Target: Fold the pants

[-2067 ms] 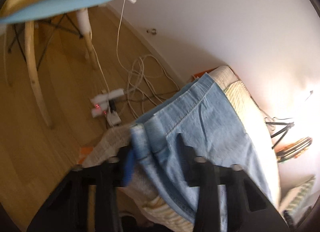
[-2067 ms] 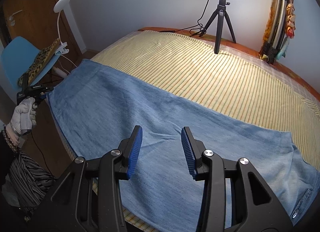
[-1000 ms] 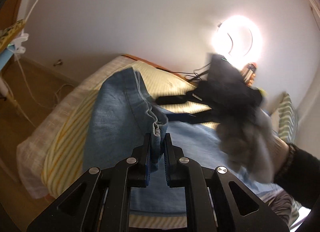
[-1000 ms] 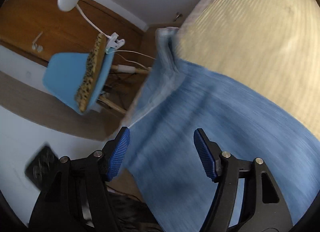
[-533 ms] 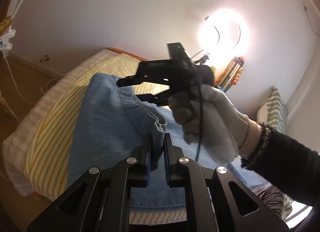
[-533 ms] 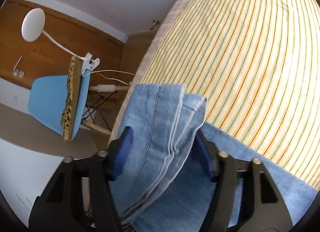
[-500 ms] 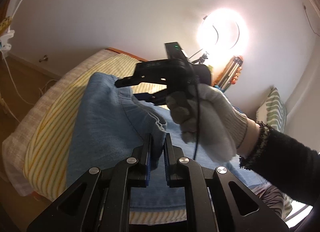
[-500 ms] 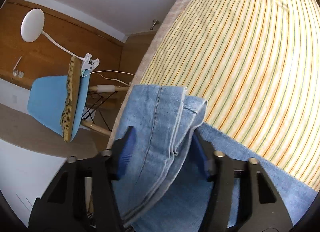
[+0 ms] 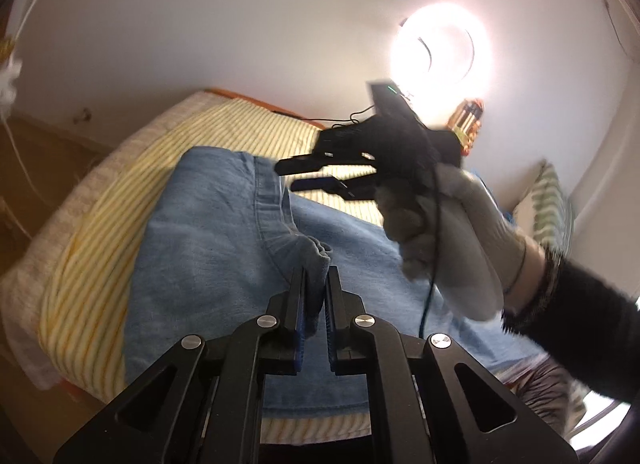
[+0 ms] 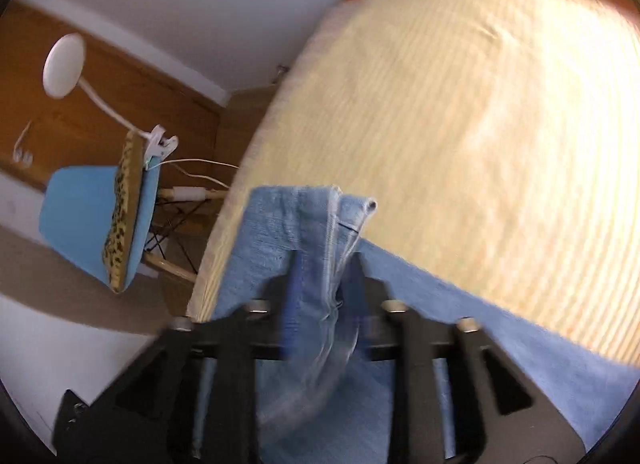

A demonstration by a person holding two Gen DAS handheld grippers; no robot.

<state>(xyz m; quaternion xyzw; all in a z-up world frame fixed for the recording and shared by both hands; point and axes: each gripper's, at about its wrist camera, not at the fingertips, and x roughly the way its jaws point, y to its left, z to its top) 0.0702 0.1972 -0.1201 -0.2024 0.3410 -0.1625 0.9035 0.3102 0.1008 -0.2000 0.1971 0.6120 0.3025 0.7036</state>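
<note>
Light blue denim pants [image 9: 208, 248] lie on a bed with a yellow striped sheet [image 9: 120, 184]. My left gripper [image 9: 316, 272] is shut on a bunched hem corner of the pants near the bed's near edge. My right gripper [image 9: 312, 176], held by a gloved hand, grips the far hem corner of the same pant end. In the right wrist view, blurred by motion, the right gripper [image 10: 324, 264] is closed around the folded hem [image 10: 312, 216], lifted above the striped sheet [image 10: 460, 124].
A lit ring light [image 9: 440, 52] stands at the bed's far side. A striped pillow [image 9: 548, 204] lies at right. A blue chair [image 10: 92, 216] with a leopard cushion and a clip lamp [image 10: 64, 64] stands on the wooden floor beside the bed.
The right gripper has closed on the far hem corner and lifted it. The left gripper stays shut on its corner. Both views shifted, with motion blur.
</note>
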